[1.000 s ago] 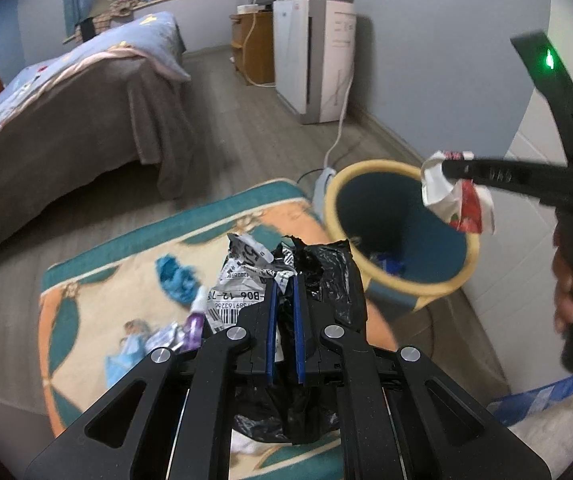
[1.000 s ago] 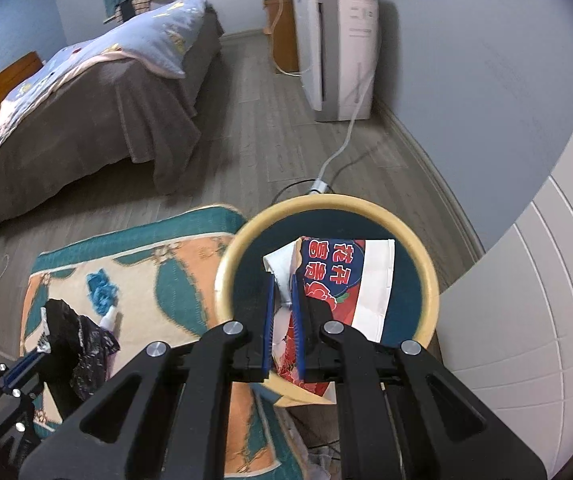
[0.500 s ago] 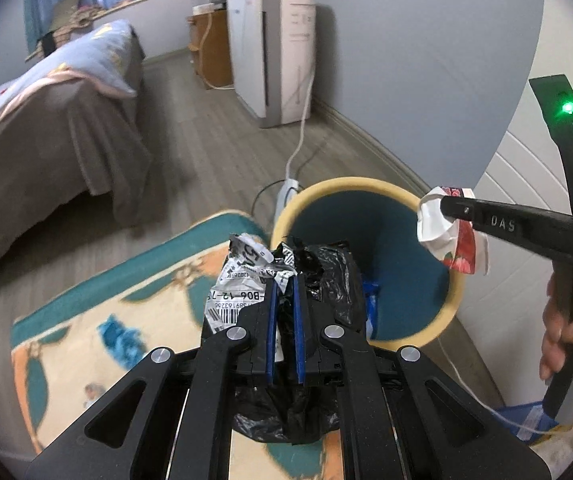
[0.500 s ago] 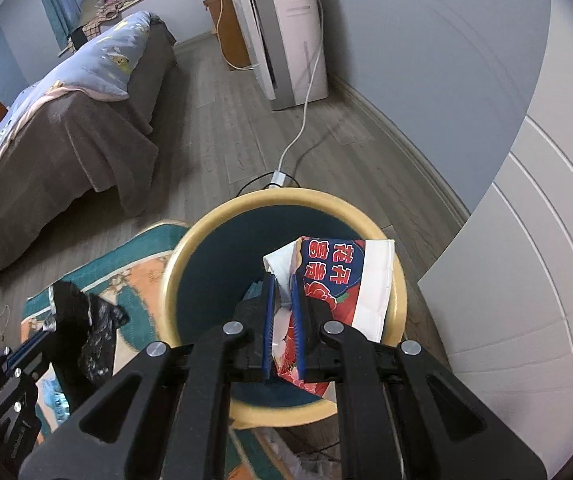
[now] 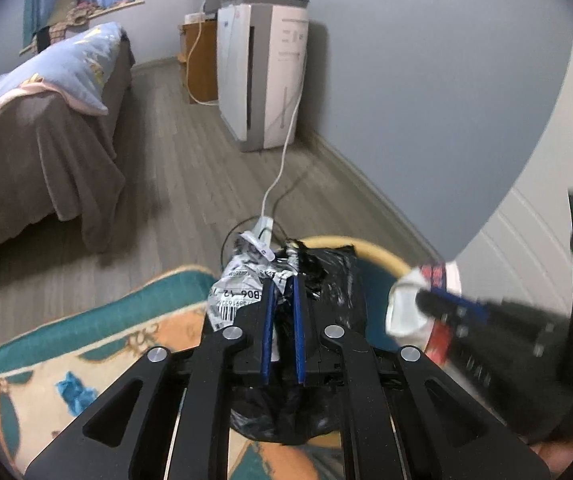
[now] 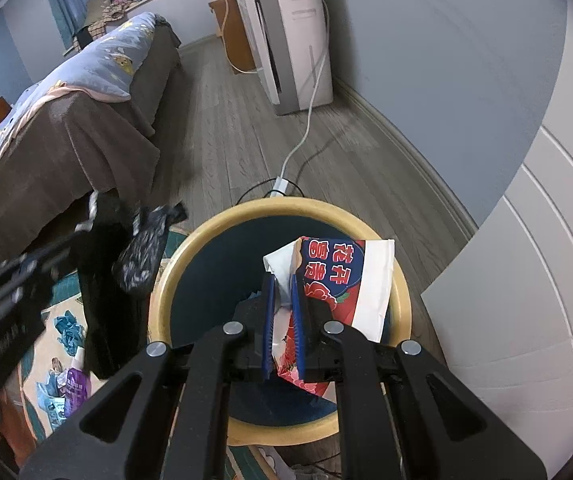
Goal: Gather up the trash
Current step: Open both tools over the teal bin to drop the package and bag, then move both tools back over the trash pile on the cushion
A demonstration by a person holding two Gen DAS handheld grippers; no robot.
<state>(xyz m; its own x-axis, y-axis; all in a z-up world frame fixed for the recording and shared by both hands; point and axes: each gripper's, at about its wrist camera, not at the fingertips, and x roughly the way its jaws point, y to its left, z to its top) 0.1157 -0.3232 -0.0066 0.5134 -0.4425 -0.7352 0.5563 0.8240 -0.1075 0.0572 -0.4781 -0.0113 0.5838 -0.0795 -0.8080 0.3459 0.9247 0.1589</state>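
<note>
My left gripper (image 5: 282, 280) is shut on a black plastic bag with a crumpled white label (image 5: 242, 288), held over the near rim of the round bin (image 5: 382, 256). My right gripper (image 6: 283, 284) is shut on a red, blue and white wrapper (image 6: 342, 276), held above the bin's dark blue inside (image 6: 214, 280) with its yellow rim (image 6: 286, 204). The left gripper with the black bag (image 6: 138, 256) shows blurred left of the bin in the right wrist view. The right gripper (image 5: 426, 304) with the wrapper (image 5: 406, 304) shows at the right in the left wrist view.
A patterned rug (image 6: 50, 356) with blue and purple scraps (image 6: 68, 330) lies left of the bin. A bed (image 6: 66, 120) stands at the left, a white appliance (image 6: 290, 36) and its cable (image 6: 306, 128) behind. A white panelled wall (image 6: 526, 280) is close on the right.
Both grippers have moved closer to the bin. The left gripper has carried the black bag from over the rug to the bin's rim. The right gripper still holds the wrapper above the opening.
</note>
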